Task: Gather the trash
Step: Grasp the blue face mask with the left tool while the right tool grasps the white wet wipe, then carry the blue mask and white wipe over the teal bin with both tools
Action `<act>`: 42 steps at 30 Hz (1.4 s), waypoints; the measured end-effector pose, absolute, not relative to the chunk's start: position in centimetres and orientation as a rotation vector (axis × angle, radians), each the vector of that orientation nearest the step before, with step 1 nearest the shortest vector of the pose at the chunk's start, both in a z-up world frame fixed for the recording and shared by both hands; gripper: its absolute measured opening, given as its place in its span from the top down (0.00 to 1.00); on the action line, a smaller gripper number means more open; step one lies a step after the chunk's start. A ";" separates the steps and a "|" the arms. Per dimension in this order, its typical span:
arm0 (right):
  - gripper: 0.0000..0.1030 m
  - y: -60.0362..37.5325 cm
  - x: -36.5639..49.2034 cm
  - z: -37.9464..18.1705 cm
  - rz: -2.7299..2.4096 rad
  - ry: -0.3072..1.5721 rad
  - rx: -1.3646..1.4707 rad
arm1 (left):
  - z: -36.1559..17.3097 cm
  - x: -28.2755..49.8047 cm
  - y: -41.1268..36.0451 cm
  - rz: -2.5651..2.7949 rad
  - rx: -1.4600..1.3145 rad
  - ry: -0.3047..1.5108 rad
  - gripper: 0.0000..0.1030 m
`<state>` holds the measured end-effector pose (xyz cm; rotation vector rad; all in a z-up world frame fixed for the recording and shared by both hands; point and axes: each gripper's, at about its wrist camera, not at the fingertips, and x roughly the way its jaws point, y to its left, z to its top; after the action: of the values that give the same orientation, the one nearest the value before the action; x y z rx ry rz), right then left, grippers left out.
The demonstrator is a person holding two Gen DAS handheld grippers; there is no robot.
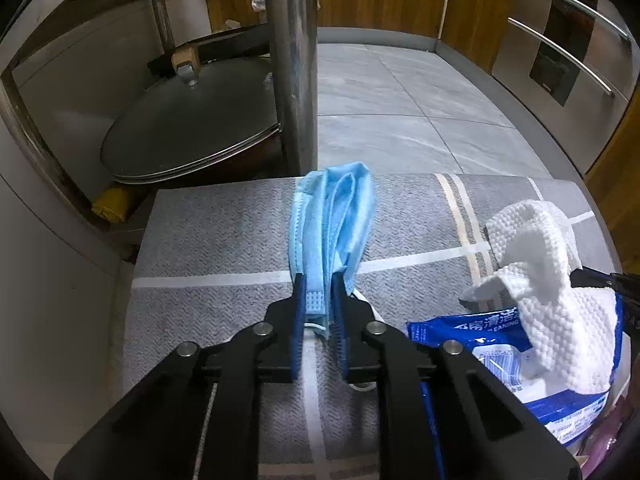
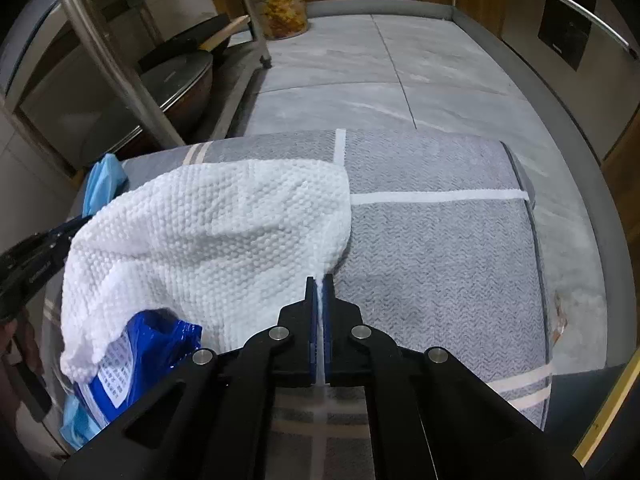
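My left gripper (image 1: pixel 319 286) is shut on a crumpled blue face mask (image 1: pixel 334 216), held above the grey floor mat (image 1: pixel 224 232). My right gripper (image 2: pixel 319 284) is shut on the edge of a white textured wipe (image 2: pixel 208 224) that drapes to the left over a blue wipes packet (image 2: pixel 136 356). The wipe (image 1: pixel 548 280) and the packet (image 1: pixel 480 336) also show at the right of the left wrist view. The mask (image 2: pixel 102 184) and the left gripper's black body show at the left edge of the right wrist view.
A steel rack leg (image 1: pixel 294 64) stands just beyond the mat, with a lidded wok (image 1: pixel 192 128) on the low shelf at left. A filled plastic bag (image 2: pixel 282 2) stands on the grey tiled floor (image 2: pixel 400 80) at the back. Steel appliances line the right side.
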<state>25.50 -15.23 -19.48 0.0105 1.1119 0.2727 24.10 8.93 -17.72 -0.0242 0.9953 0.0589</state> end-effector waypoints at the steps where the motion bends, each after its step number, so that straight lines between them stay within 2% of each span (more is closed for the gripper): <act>1: 0.97 -15.3 25.4 -19.3 0.275 1.105 0.016 | -17.6 24.0 8.9 0.059 -0.020 0.992 0.90; 9: 0.97 -16.4 23.8 -14.8 0.291 1.007 0.054 | -15.4 22.4 7.3 0.046 -0.010 0.925 0.90; 23: 0.97 -19.8 20.1 -6.5 0.268 0.841 0.073 | -8.1 17.8 1.3 -0.074 0.007 0.782 0.90; 42: 0.97 -24.3 14.7 -1.0 0.225 0.731 0.099 | -3.5 12.0 -4.0 -0.170 0.081 0.731 0.90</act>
<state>14.67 -24.31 -1.03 0.0986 0.7313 0.2254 12.04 -3.98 -3.54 0.0813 0.7309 -0.1702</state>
